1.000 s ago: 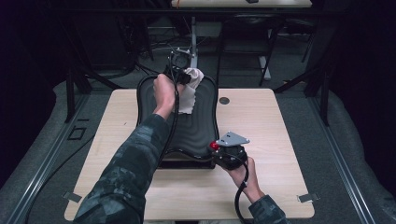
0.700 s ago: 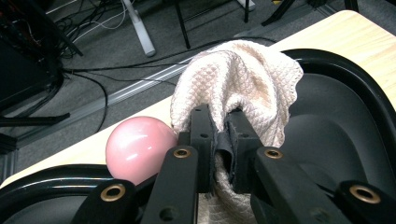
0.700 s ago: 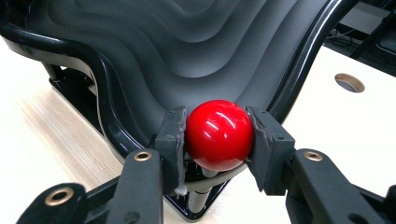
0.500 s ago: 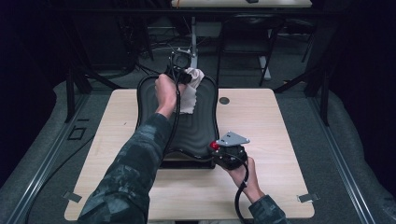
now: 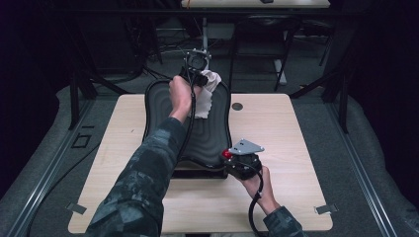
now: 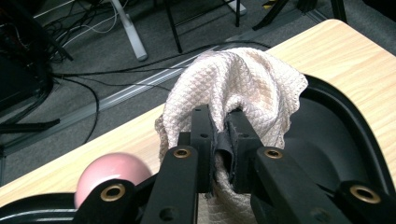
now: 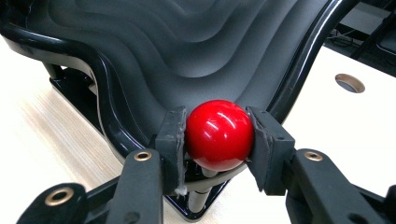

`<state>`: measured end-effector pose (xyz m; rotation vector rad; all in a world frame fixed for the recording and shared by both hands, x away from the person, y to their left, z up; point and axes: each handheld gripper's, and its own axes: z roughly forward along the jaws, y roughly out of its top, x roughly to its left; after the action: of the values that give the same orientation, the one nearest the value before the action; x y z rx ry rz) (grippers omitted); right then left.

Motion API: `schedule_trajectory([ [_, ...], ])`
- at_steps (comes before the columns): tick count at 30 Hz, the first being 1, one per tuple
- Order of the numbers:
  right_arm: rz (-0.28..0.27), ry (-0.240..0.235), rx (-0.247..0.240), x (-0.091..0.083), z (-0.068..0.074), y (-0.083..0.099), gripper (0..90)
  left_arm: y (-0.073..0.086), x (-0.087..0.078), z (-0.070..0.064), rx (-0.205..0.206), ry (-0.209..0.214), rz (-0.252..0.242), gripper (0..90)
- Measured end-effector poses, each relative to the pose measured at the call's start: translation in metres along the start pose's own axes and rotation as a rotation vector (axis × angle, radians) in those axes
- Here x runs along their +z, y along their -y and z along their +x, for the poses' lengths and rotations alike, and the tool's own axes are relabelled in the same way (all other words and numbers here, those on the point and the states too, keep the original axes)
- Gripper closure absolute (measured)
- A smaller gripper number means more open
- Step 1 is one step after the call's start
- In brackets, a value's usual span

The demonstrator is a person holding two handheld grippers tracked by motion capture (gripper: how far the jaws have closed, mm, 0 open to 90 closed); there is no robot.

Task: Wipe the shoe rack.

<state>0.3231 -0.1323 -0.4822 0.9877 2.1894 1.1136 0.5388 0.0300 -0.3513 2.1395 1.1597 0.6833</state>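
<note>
Nothing has shifted over the last second: left tongs (image 6: 219,140) stay clamped on the cloth (image 6: 243,84) at the upper middle of the high view, wiping the black tray (image 5: 212,133). Right tongs (image 7: 217,135) remain closed on the red knob (image 7: 219,134), bracing it on the bench (image 5: 286,123).

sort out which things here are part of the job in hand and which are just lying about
Part of the job:
- white cloth, pinched in the left claw
- black ridged seat pan, under the cloth
- red ball knob, clamped by the right claw

Just lying about:
- pink ball
- round hole in the table
- cables on the floor
</note>
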Motion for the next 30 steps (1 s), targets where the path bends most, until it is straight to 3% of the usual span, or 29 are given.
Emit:
schedule_trajectory([
  [16, -0.002, 0.0, -0.003, 0.0, 0.0, 0.0, 60.1, -0.01, 0.009, -0.017, 0.041, 0.063, 0.057, 83.3],
  [30, 0.009, -0.002, 0.0, -0.001, -0.001, 0.0, 60.0, -0.008, 0.014, -0.028, 0.024, 0.116, 0.048, 83.4],
])
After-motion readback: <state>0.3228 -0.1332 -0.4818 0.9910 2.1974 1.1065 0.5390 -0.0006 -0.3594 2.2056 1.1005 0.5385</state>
